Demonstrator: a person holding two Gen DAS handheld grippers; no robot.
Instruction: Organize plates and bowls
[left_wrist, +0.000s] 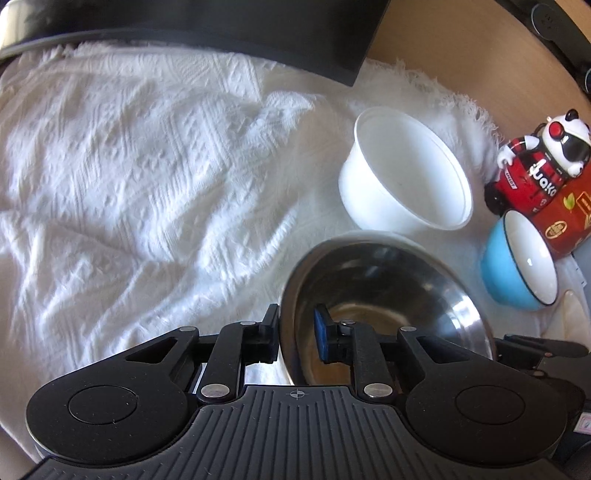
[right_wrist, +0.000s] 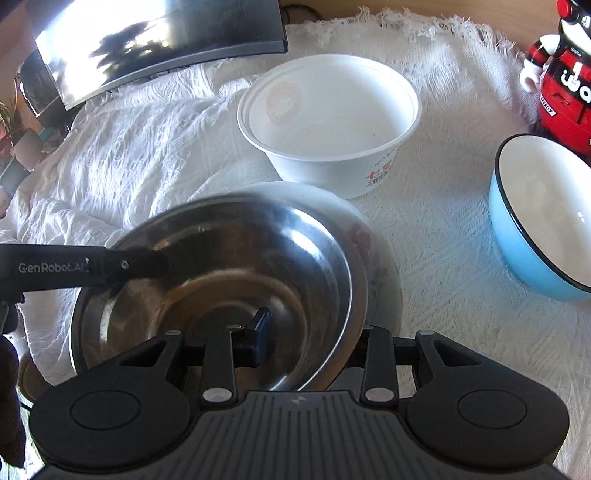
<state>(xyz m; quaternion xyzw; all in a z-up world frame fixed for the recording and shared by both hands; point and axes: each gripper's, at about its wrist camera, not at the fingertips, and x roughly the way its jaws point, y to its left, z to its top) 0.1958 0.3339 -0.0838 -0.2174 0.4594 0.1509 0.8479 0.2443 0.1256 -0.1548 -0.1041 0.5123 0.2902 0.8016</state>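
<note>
**A:** Where does the steel bowl (right_wrist: 221, 280) sit right now?

**B:** On the floral plate (right_wrist: 373, 254), which lies on the white cloth (left_wrist: 129, 166) over the worktop, just in front of the white paper bowl (right_wrist: 332, 122). The blue bowl (right_wrist: 543, 218) stands apart to the right, by the panda figure (left_wrist: 546, 162).

**A:** And the tongs?

**B:** The left tongs (left_wrist: 295, 332) straddle the bowl's left rim, one finger inside, one outside, closed on it as far as I can judge. The right tongs (right_wrist: 314, 343) straddle the near-right rim; the outer finger is hidden behind the bowl and plate, so I cannot tell if they pinch.

**A:** How to do this well?

**B:** Keep both grips level and move them together, so the bowl doesn't tilt or drag the plate. Thin polished steel is likely to slip, so grip firmly before lifting.
</note>
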